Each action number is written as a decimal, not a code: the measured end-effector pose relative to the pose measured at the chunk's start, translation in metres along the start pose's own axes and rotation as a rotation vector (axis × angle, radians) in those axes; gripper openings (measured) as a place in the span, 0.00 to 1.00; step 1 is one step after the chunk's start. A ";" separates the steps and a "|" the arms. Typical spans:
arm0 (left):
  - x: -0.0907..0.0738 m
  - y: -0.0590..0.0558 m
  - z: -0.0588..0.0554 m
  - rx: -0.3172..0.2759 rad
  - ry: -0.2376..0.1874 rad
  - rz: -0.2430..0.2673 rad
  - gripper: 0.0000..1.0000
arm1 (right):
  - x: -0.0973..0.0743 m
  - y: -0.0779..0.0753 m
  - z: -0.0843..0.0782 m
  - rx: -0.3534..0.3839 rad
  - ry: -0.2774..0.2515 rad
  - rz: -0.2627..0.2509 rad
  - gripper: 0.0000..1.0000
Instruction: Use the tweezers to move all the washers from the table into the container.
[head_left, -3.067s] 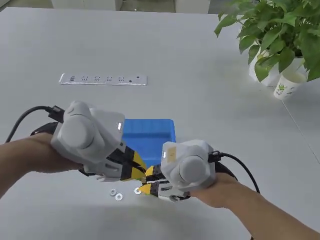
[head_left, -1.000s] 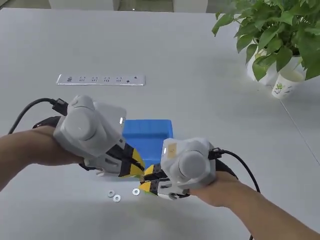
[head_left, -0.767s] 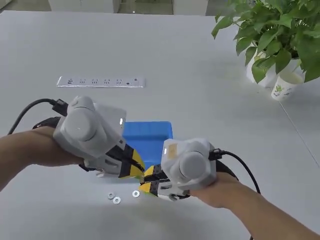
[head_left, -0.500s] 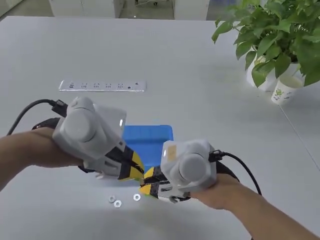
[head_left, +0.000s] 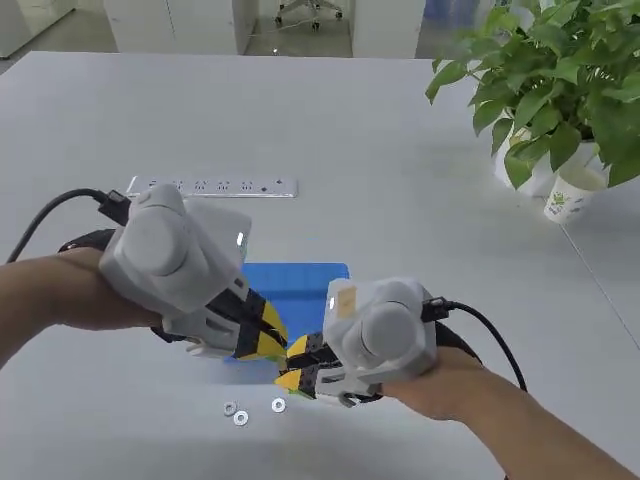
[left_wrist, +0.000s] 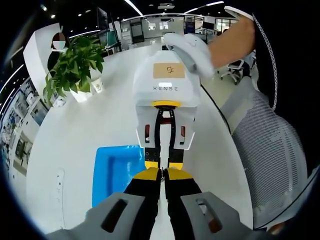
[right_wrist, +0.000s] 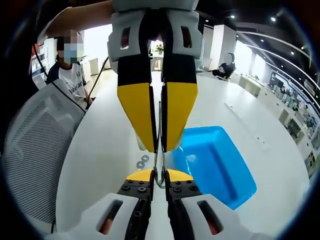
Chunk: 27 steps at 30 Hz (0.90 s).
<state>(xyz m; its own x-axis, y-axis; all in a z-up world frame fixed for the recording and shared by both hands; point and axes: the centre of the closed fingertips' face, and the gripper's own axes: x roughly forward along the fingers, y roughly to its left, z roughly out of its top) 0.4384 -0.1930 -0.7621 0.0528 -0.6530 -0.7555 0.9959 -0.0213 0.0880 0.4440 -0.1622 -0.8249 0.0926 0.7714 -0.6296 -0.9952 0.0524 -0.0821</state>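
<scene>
Left tool (head_left: 266, 340): Its two yellow tips are pressed close together. The thin tweezers (right_wrist: 159, 162) are pinched between them.
Right tool (head_left: 290, 376): It faces the left tool, tip to tip. Its yellow tips are close together too, pinched on the same tweezers.
Tweezers: A thin shiny metal strip that runs from one pair of tips into the other. It is held up off the surface (head_left: 380, 180).
Hands: One hand holds each tool, and a black cable runs back from each.
Washers (head_left: 241, 418): Three small silver rings lie flat on the surface. They are just below the tool tips in the head view, on the person's side. Two sit right beside each other and the third is a little to the right. All three are outside the container (head_left: 305, 285).
Container: A blue tray near the washers, on the far side of the tools, partly hidden by them.
Surface: Pale grey. A white power strip (head_left: 212, 187) lies past the container.
Far right: A leafy green plant (head_left: 545, 70) stands with a paper cup (head_left: 565, 195) just beside it.
</scene>
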 end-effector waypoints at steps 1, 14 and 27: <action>-0.001 0.001 0.001 0.000 0.000 0.001 0.07 | -0.001 -0.001 0.002 -0.002 -0.001 0.000 0.11; -0.015 0.013 0.009 0.028 0.011 0.012 0.07 | -0.009 -0.014 0.016 -0.019 -0.014 -0.017 0.11; -0.016 0.036 0.014 0.069 0.018 0.020 0.07 | -0.016 -0.040 0.017 -0.025 -0.021 -0.047 0.11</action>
<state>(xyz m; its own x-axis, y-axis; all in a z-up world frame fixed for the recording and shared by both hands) 0.4721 -0.1941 -0.7374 0.0742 -0.6402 -0.7647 0.9872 -0.0616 0.1473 0.4815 -0.1658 -0.7982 0.1384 0.7815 -0.6083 -0.9887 0.0732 -0.1309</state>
